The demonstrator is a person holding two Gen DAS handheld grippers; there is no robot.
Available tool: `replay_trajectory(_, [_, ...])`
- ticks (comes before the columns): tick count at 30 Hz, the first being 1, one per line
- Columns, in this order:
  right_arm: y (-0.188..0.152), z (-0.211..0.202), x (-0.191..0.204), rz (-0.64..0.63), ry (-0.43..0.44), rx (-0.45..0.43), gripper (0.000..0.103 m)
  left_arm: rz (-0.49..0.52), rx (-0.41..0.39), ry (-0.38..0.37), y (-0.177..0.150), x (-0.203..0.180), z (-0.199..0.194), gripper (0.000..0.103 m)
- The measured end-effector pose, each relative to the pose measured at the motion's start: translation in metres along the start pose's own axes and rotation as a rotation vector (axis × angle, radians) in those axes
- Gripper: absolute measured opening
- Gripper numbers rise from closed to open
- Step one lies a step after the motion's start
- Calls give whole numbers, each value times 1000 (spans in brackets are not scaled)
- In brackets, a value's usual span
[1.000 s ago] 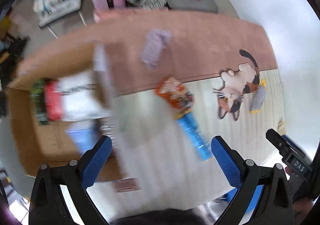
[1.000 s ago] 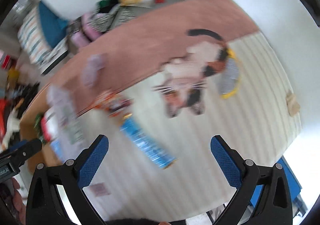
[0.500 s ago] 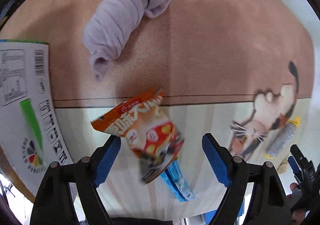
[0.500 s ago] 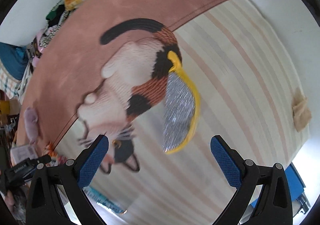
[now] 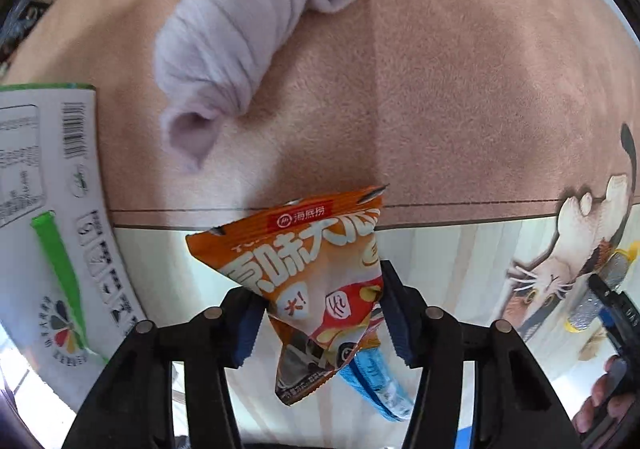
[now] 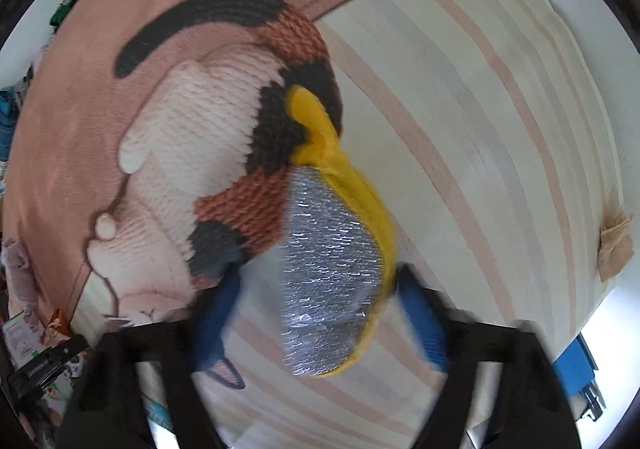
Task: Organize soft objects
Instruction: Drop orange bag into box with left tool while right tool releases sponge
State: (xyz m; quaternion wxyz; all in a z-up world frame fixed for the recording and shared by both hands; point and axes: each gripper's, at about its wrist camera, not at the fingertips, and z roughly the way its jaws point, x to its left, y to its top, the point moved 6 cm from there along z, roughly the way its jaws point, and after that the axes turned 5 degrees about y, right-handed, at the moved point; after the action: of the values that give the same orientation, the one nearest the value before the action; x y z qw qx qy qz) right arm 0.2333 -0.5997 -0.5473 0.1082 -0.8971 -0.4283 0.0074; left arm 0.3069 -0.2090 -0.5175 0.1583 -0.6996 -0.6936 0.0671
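Both grippers were down low over the rug. On the left side, the left gripper (image 5: pixel 320 313) had its blue-padded fingers (image 5: pixel 394 313) pressed in against the sides of the orange crinkly snack packet (image 5: pixel 320 281), so it was clamped on that packet, which lay across the seam between the rug's cream striped part and its pink plush part. Just under the packet's lower corner, a blue plastic sachet (image 5: pixel 376 381) poked out on the cream stripes. Off to the left edge lay a white printed carton flap with a green stripe (image 5: pixel 52 233). Further out on the pink plush sat the rolled lilac fleece cloth (image 5: pixel 244 25), well apart from the packet. On the other side, the right gripper (image 6: pixel 316 313) straddled the silver sequinned pouch with yellow fabric trim (image 6: pixel 332 273); its blue fingers (image 6: pixel 420 321) were blurred, and whether they actually pinched the pouch or merely flanked it, I could not tell. That pouch lay partly on the woven calico cat motif (image 6: pixel 208 153) and partly on the cream and pink striped rug (image 6: pixel 500 129). Far right, near the rug's edge, sat a small tan fabric tag (image 6: pixel 614 245).
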Motion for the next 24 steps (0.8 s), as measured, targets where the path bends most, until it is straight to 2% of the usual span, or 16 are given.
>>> replay_trajectory(5, [-8, -11, 7, -29, -10, -49, 50, 28, -77, 3, -17, -1, -23, 50])
replay_trajectory(10, [-35, -44, 41, -106, 56, -86, 49, 65, -170, -38, -46, 7, -67, 50])
replay_trajectory(16, [-103, -104, 132, -281, 207, -134, 49, 76, -269, -107, -77, 51, -126, 50])
replay_trajectory(19, [-143, -128, 188, -386, 272, -137, 49, 68, -306, -133, -92, 91, -147, 50])
replay_trajectory(24, [-235, -149, 286, -557, 355, -114, 49, 44, -337, -126, -117, 175, -158, 50])
